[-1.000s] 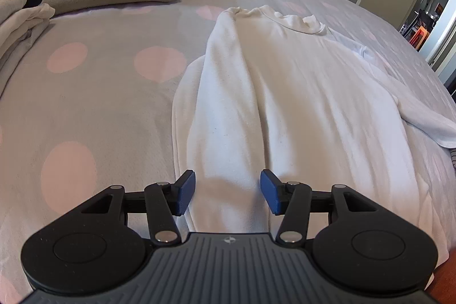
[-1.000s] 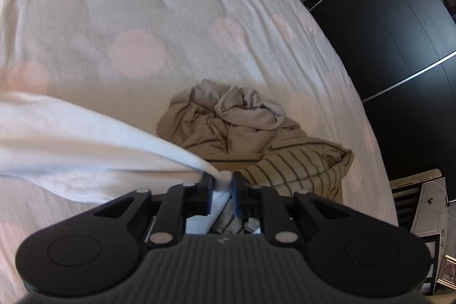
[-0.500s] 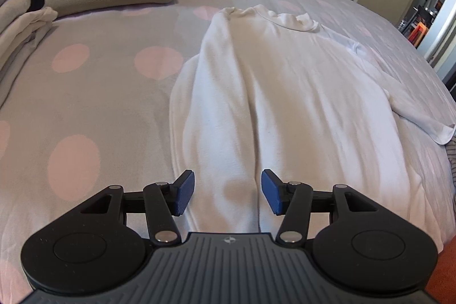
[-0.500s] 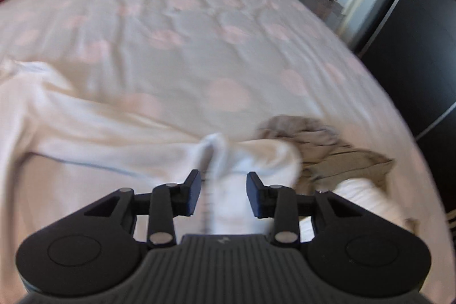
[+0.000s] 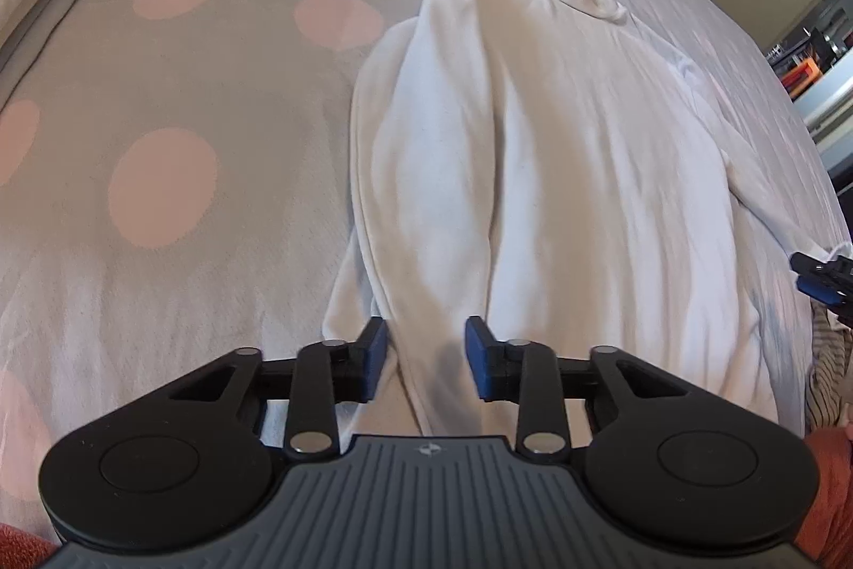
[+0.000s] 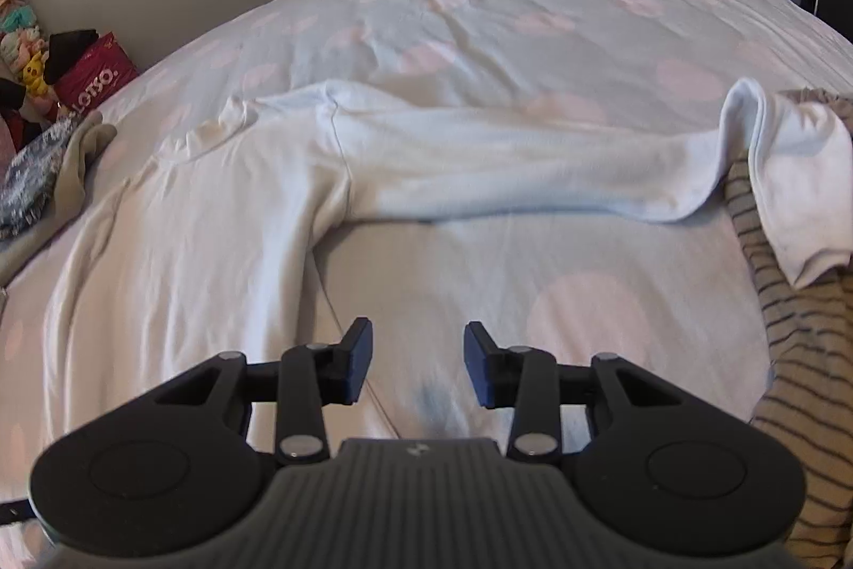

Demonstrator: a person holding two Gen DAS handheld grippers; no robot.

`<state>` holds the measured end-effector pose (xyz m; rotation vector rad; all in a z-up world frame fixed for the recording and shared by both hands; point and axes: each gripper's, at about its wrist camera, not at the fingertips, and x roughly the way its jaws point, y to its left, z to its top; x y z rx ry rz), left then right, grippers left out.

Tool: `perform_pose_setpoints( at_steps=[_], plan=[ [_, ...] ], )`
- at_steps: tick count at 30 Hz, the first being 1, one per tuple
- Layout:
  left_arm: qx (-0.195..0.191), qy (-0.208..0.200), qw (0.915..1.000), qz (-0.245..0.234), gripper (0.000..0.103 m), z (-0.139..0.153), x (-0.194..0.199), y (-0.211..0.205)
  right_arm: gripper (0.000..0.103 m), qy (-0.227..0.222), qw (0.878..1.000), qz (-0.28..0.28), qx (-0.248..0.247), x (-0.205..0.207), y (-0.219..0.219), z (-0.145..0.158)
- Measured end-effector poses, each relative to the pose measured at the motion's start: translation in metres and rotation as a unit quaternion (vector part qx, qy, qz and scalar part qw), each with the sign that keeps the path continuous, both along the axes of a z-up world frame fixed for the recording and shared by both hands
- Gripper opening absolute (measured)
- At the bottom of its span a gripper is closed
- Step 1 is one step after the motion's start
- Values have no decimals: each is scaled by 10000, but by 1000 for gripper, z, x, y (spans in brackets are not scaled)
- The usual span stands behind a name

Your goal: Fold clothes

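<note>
Spotted bedding (image 6: 533, 9) carries a white top (image 5: 560, 174), one sleeve (image 6: 533, 174) stretched sideways (cuff on a striped pile (image 6: 799, 355)). Both claws, left (image 5: 425, 363) and right (image 6: 417, 363), gape empty. Judged: pinch hem corners evenly, pull taut.

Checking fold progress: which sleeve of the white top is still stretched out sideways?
The sleeve reaching toward the striped garment; the other sleeve lies folded along the body.
</note>
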<state>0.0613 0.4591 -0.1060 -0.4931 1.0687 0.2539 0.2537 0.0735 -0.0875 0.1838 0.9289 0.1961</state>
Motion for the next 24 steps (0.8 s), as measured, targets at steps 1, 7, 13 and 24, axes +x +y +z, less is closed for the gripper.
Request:
perform_pose_setpoints(
  at_steps=[1,7,13,24],
  plan=[
    [18,47,10000,-42,10,-1,2,-1,41,34,9999,-45,87,0,-1,-4],
    [319,-32,9994,-151,3,7,6,-5,41,361,9960,-447,679,7,-24,-16],
    [844,-123,9962,-160,3,41,13,19,43,467,9974,-162,525,9,-13,-20],
    [1894,205,9817,-62,2,97,37,101,44,601,9973,-54,415,13,-8,-26]
  ],
)
